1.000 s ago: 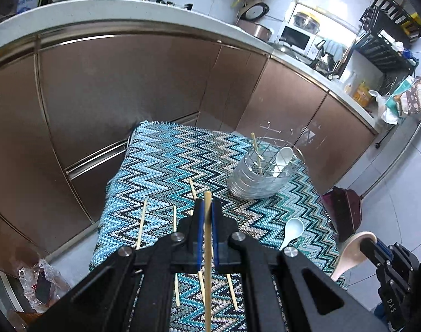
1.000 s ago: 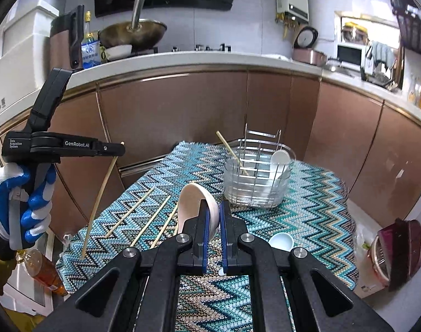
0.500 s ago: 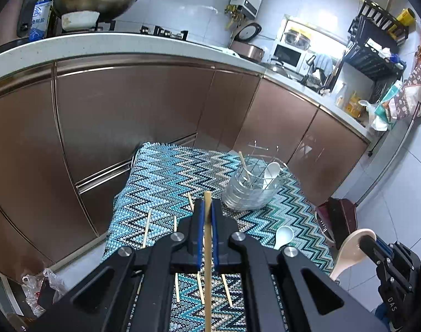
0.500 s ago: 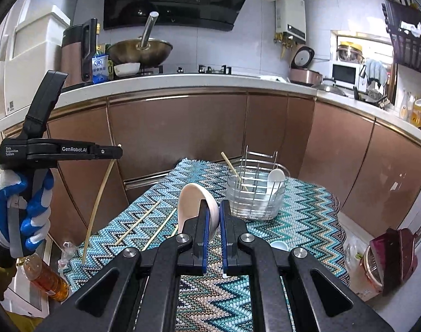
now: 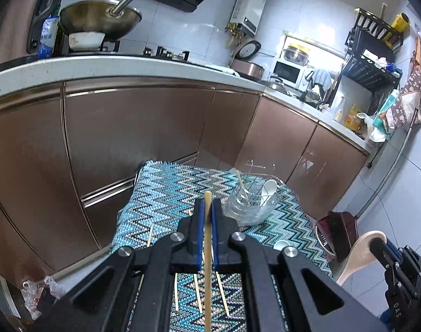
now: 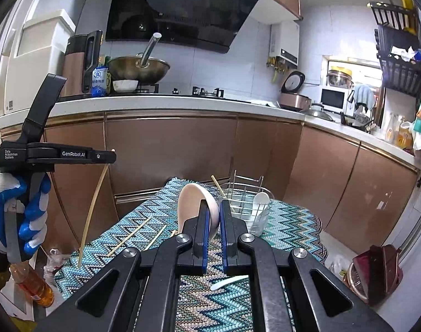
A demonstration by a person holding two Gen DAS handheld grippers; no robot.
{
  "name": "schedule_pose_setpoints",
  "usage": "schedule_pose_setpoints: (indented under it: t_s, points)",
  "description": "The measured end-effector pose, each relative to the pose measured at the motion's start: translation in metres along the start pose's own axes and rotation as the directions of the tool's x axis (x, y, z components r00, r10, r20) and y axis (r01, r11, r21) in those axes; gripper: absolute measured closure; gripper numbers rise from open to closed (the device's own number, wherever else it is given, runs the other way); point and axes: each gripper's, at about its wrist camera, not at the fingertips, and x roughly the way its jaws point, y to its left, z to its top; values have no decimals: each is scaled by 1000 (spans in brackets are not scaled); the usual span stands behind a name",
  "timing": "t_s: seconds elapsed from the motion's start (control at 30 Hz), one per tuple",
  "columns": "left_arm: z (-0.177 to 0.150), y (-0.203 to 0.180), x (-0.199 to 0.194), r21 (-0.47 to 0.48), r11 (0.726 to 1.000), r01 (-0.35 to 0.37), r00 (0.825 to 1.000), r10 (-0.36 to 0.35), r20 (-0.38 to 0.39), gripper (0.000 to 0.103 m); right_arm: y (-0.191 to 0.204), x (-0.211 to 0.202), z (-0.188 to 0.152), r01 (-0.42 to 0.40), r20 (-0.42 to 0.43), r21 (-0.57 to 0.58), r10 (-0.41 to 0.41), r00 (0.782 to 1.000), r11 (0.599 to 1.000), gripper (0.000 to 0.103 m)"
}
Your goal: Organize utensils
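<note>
Kitchen cabinets (image 5: pixel 144 127) behind; left tool (image 5: pixel 207 207) pinches chopstick (image 5: pixel 207 249), right tool (image 6: pixel 213 210) spoon (image 6: pixel 192 202), both tilted down.

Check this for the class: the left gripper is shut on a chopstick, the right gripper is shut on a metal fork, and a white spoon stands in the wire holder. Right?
Not quite. In the right wrist view, the right gripper is shut on a beige soup spoon, not a metal fork. The rest holds: the left gripper is shut on a chopstick, and a white spoon stands in the wire holder.
</note>
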Motion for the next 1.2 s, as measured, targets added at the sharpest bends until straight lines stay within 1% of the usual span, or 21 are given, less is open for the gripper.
schedule_pose_setpoints:
  t_s: [0.2, 0.47, 0.67, 0.93, 1.2]
  points:
    - [6, -13, -8, 24, 1000, -2, 998, 1, 67, 98, -2, 1, 0, 11, 13, -4, -11, 1000, 1000, 96]
    - [12, -34, -10, 54, 998, 12, 991, -19, 129, 99, -10, 5, -1, 54, 33, -8, -54, 998, 998, 96]
    - [14, -48, -3, 72, 997, 31, 990, -41, 138, 98, -15, 8, 1, 86, 51, -9, -86, 995, 996, 96]
    - [22, -56, 8, 69, 997, 45, 986, -55, 155, 99, -25, 20, 2, 98, 43, -6, -97, 994, 995, 96]
    - [37, -68, 25, 64, 996, 64, 982, -74, 173, 98, -37, 38, 4, 110, 36, -7, -110, 993, 994, 96]
